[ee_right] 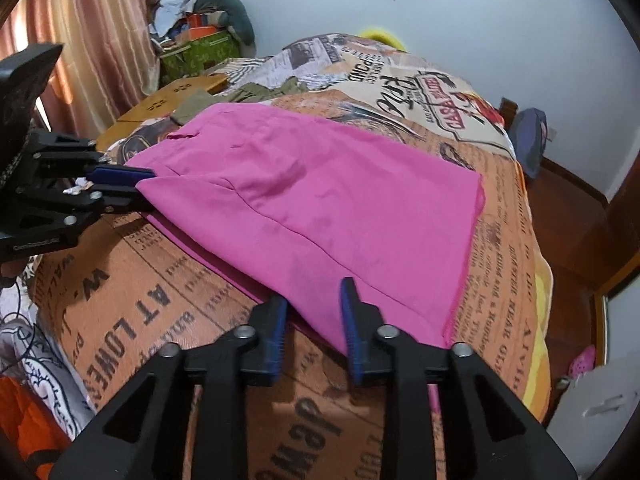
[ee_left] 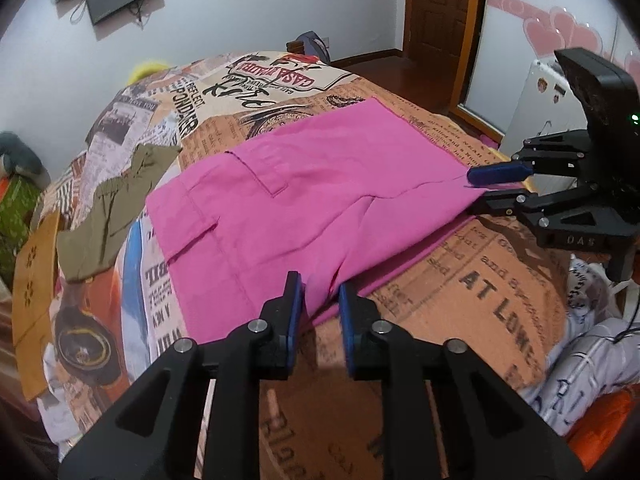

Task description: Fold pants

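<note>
Pink pants (ee_left: pixel 304 200) folded on the bed (ee_left: pixel 480 280), near edge between slightly open jaws of left gripper (ee_left: pixel 320 300) and right gripper (ee_right: pixel 314 300), not pinched; risk: cloth snagging, undoing the fold.

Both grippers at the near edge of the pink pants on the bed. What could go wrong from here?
1. The left gripper and right gripper both stand open around the near edge of the pink pants; the fabric seems loose between the pads, so a pull may leave it behind.
2. The near edge shows two layers; a grip may catch only the top one and undo the fold.
3. The olive garment lies close beside the pants; dragging that way could snag it.
</note>
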Tool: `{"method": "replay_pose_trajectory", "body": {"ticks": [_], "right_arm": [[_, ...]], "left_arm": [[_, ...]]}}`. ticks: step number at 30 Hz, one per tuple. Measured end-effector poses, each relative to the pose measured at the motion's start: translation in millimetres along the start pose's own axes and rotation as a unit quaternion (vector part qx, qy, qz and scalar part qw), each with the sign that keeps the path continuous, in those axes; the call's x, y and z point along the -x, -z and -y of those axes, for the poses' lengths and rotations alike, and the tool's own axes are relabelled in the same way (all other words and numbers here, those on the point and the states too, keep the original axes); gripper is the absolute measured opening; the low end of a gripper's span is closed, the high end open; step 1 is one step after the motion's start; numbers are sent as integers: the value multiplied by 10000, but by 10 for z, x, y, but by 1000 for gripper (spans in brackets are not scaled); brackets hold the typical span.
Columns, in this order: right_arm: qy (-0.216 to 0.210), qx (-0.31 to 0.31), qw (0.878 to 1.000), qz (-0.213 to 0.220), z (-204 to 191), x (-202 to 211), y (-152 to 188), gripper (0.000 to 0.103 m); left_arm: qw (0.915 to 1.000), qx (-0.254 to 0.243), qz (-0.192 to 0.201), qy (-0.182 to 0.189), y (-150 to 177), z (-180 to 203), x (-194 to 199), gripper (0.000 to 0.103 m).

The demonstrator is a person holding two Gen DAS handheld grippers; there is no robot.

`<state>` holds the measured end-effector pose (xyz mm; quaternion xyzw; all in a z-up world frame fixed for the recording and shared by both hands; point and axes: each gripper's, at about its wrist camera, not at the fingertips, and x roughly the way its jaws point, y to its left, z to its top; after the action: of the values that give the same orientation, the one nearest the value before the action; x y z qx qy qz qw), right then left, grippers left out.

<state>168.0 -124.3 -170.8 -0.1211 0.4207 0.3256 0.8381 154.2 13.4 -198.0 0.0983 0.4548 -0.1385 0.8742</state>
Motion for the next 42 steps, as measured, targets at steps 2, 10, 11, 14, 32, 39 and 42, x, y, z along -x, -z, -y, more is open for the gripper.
{"method": "replay_pose_trajectory", "body": {"ticks": [2,10,11,14,32,39,42], "right_arm": [[-65,-54,9999,67,29,99,-1,30],[-156,-97,9984,537,-14,305,-202,42],[-216,-182,9982,531,-18,263,-226,42],[-408,-438,9973,421,-36,53,-229,42],[119,-1304,9906,-406,578,-255,334,41],[293,-1225,9917,-276,682,-76,197,42],[291,-1221,9921,-25,753,-2,61,42]], "left_arm": [[9999,133,7,108,29,-39,80,22],[9954,754,318,503,-122,-277,352,22],[9949,814,323,492,-160,-294,329,22],[9950,860,206,466,-201,-278,181,22],[9905,1328,-61,361,215,-583,-43,31],[9881,1521,87,227,-5,-779,122,31],[9858,1664,235,67,-195,-984,168,31]]}}
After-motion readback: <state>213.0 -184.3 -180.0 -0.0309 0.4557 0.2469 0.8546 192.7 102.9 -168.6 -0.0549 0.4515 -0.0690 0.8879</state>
